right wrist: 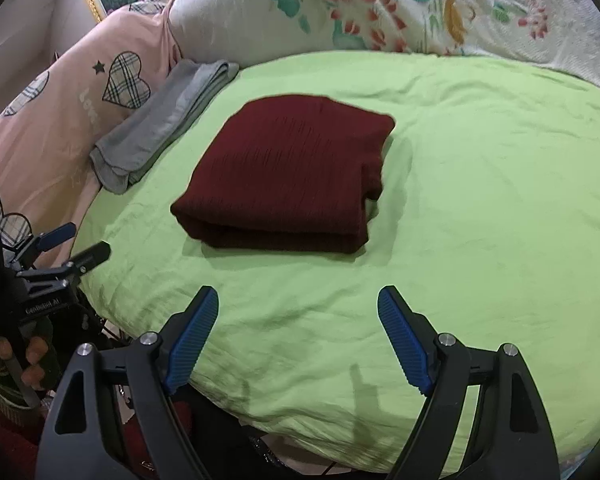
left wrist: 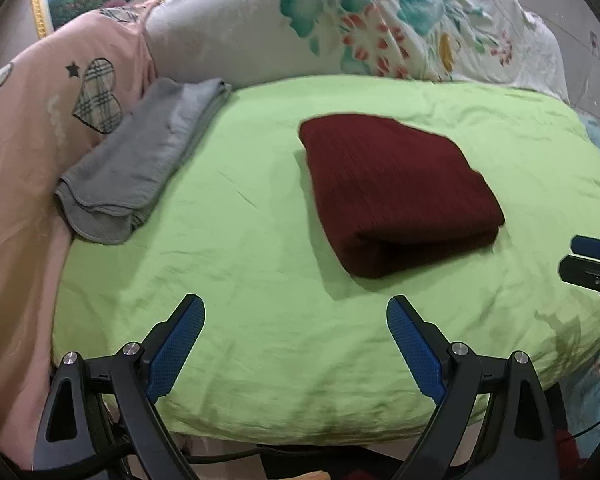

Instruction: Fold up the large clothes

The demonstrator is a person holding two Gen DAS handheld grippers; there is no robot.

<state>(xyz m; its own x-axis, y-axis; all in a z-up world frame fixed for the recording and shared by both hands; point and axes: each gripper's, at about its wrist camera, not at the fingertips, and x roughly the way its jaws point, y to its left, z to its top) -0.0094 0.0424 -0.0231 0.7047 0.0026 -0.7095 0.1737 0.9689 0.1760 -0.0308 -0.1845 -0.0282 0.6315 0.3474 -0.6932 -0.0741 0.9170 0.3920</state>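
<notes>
Folding looks finished: maroon garment [right wrist: 288, 176] lies as a compact square on the green bed [right wrist: 480, 200], both left gripper [left wrist: 296, 320] and right gripper [right wrist: 298, 312] hang empty, jaws spread; next likely stacking beside the grey garment [right wrist: 160, 124].

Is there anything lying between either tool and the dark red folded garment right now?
Nothing visible. Only bare green sheet lies between the open right tool and the dark red folded garment, and likewise ahead of the open left tool. The grey folded cloth sits off to the side by the pink bedding, clear of both paths.
</notes>
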